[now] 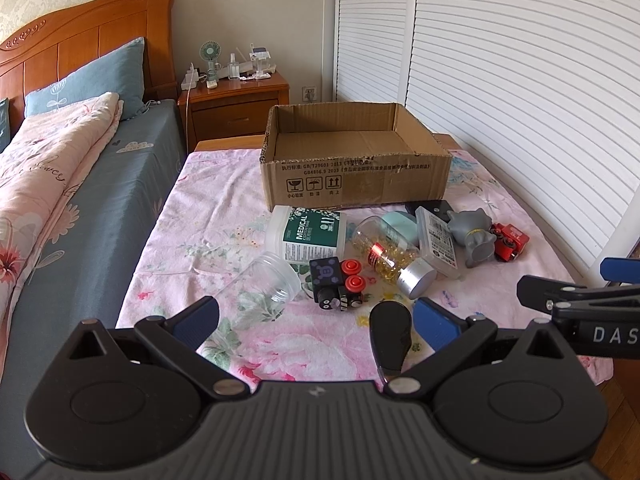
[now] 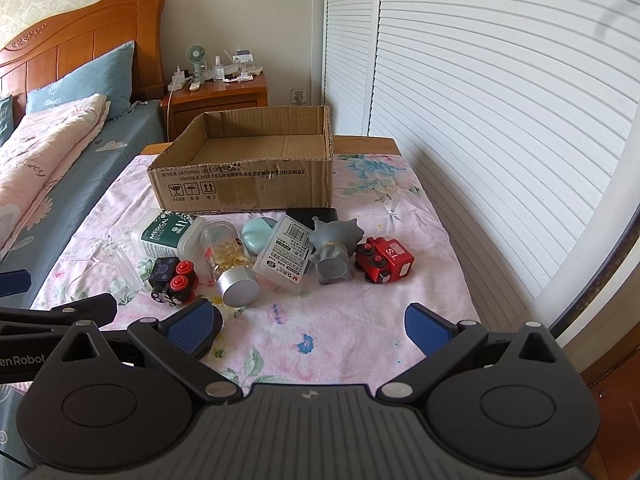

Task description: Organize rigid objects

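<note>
Rigid items lie in a loose heap on the pink floral cloth in front of an open cardboard box (image 1: 360, 184) (image 2: 248, 192). They are a white medical jar (image 1: 308, 232), a clear empty jar (image 1: 272, 276), a black toy car with red wheels (image 1: 340, 280), a capsule bottle with a silver cap (image 2: 234, 268), a labelled clear case (image 2: 286, 258), a grey figurine (image 2: 334, 248) and a red toy car (image 2: 384, 260). My left gripper (image 1: 316, 320) hovers open just short of the black toy. My right gripper (image 2: 312, 324) is open over bare cloth, short of the figurine.
A mint green case (image 2: 258, 234) and a flat black item (image 2: 316, 214) sit against the box. A black rounded object (image 1: 390, 332) lies by my left gripper's right finger. A bed runs along the left, louvred doors along the right, and a nightstand (image 1: 236, 100) stands behind.
</note>
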A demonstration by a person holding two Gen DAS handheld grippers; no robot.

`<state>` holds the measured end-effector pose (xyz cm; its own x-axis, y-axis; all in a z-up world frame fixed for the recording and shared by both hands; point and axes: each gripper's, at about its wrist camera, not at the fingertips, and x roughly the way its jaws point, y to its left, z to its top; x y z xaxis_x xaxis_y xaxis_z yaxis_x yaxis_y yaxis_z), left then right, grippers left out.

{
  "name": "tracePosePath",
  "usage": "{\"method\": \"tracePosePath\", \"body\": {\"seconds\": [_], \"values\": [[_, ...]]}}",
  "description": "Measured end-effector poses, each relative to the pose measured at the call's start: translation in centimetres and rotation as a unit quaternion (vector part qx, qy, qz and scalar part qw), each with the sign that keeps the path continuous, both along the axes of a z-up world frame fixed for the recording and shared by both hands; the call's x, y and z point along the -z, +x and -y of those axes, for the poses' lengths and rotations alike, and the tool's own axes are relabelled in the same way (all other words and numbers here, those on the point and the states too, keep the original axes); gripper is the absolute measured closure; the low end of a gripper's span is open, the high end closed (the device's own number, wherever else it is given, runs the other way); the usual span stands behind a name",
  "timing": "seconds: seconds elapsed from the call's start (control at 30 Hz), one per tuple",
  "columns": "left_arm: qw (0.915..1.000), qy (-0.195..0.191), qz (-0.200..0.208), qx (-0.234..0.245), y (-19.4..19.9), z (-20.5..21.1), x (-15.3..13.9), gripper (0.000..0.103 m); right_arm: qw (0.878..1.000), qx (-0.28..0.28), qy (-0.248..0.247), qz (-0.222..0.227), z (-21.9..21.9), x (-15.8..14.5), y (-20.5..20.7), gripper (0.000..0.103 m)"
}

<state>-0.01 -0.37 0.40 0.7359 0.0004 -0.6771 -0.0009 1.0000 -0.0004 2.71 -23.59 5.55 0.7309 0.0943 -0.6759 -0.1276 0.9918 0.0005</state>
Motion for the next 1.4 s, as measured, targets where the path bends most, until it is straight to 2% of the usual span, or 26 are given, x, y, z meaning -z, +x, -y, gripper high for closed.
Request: {"method": "tracePosePath", "body": {"seconds": [0.37, 0.7, 1.03, 1.4], "values": [[0.9999, 0.006, 0.003, 0.012, 0.7, 0.0, 0.2, 0.001, 1.000, -0.009, -0.007, 0.005, -0.3, 0.0, 0.5, 0.000], [0.9989, 0.024, 0.024, 0.032, 1.3, -0.9, 1.1, 0.001, 0.999, -0.033, -0.019, 0.014, -0.7, 0.6, 1.3, 0.000], [0.9994, 0.033, 0.003, 0.004, 2.0, -4.2, 4.9, 0.001, 0.998, -0.053, -0.001, 0.018, -0.2, 1.6, 1.9, 0.000], [0.9981, 0.027, -0.028, -0.048, 2.5, -7.9, 8.7, 0.001, 0.997, -0.075, 0.000, -0.009, -0.8, 4.1, 3.1, 0.000]]}}
